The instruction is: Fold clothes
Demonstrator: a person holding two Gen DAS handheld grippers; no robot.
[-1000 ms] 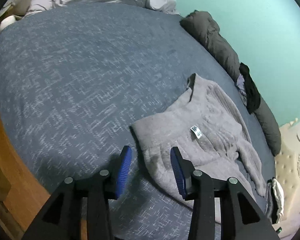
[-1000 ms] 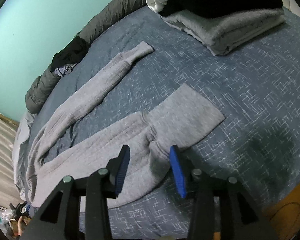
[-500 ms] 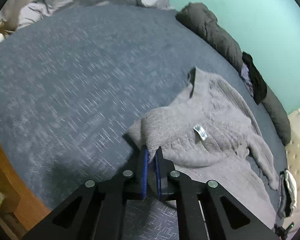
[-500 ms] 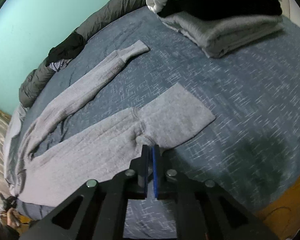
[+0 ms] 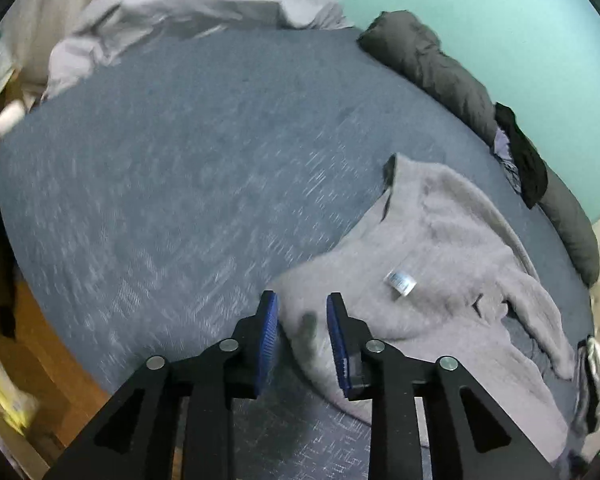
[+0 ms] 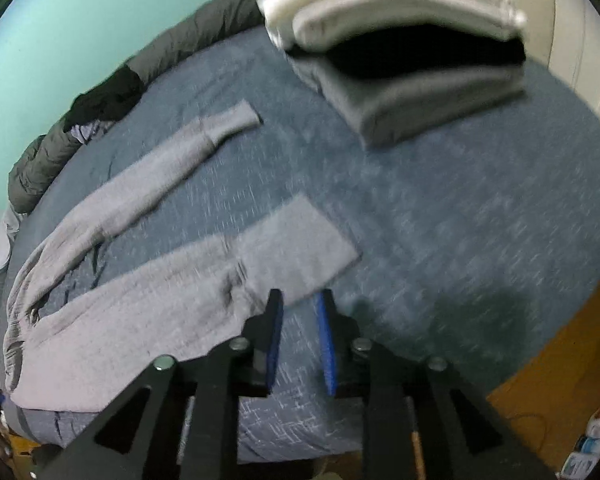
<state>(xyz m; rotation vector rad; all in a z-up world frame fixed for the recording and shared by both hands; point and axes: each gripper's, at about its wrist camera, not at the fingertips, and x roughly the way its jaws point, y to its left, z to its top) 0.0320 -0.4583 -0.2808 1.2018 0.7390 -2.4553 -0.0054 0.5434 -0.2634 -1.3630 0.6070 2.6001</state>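
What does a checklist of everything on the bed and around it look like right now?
Surface: blue bedspread.
Job's things: grey pants spread flat, legs apart; white tag showing.
Clutter: folded stack; dark bolster; crumpled duvet.
Grippers: left hand-held gripper open over waistband; right hand-held gripper open at leg cuff.
Cables: nothing seen.
Surroundings: teal wall; wooden floor.

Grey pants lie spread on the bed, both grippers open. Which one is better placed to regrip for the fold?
Probably left. The left gripper has the grey pants waistband corner between its open fingers. The right gripper sits past the leg cuff, mostly over bare bedspread.
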